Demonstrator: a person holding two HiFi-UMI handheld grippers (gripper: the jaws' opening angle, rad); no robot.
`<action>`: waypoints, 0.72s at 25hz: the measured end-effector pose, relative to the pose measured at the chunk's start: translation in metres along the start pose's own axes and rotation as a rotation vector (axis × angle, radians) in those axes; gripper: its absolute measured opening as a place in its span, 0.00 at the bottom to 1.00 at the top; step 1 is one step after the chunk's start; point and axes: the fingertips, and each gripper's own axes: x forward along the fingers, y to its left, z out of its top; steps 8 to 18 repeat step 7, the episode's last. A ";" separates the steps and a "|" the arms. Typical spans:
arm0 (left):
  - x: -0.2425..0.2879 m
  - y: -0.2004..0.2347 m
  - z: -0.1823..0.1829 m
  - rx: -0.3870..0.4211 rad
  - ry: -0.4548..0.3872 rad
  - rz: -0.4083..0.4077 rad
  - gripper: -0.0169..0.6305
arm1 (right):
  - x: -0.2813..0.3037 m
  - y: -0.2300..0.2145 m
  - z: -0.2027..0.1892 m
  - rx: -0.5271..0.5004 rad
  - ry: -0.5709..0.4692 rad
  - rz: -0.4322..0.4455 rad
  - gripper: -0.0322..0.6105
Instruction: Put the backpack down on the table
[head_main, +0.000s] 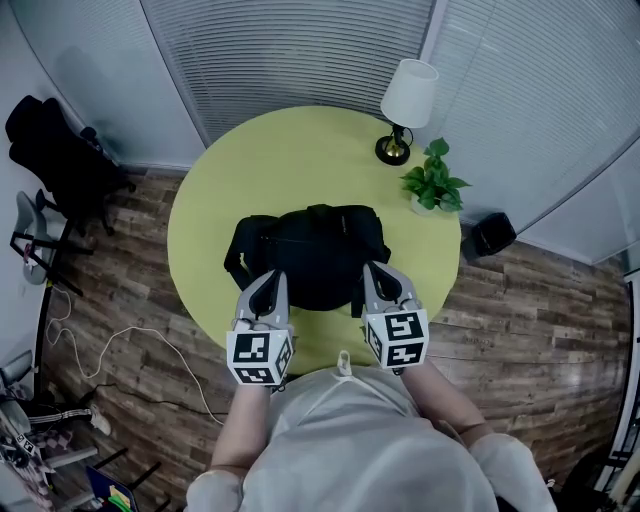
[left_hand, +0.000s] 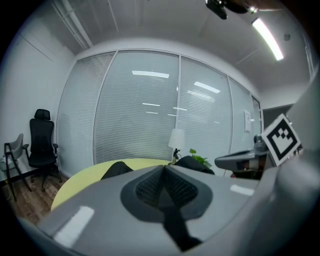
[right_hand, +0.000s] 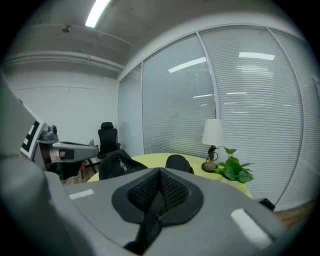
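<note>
Table (head_main: 290, 150) — backpack (head_main: 310, 250) just beyond hand-held grippers (head_main: 275, 280) (head_main: 372, 272)

Right claw (right_hand: 159, 171) closed — black backpack (right_hand: 117, 165) on yellow table (right_hand: 146, 159).

Dim, bluish; fisheye-warped edges

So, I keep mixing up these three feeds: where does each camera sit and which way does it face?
Head view: on the person's head, facing steeply down at the backpack on the table; forearms, left hand-held gripper and right hand-held gripper show.
Left gripper view: on the left hand-held gripper, facing across the table toward the blinds; its shut jaws show.
Right gripper view: on the right hand-held gripper, facing the lamp and plant; its shut jaws show.
Shared: all three see backpack, table and lamp.
</note>
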 end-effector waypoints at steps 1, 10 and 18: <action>0.001 0.001 0.000 -0.002 0.000 -0.001 0.04 | 0.001 0.000 0.001 0.002 -0.001 -0.001 0.05; 0.013 0.003 -0.001 0.044 0.012 0.007 0.04 | 0.009 -0.006 0.003 0.010 -0.008 -0.018 0.05; 0.013 0.003 -0.001 0.044 0.012 0.007 0.04 | 0.009 -0.006 0.003 0.010 -0.008 -0.018 0.05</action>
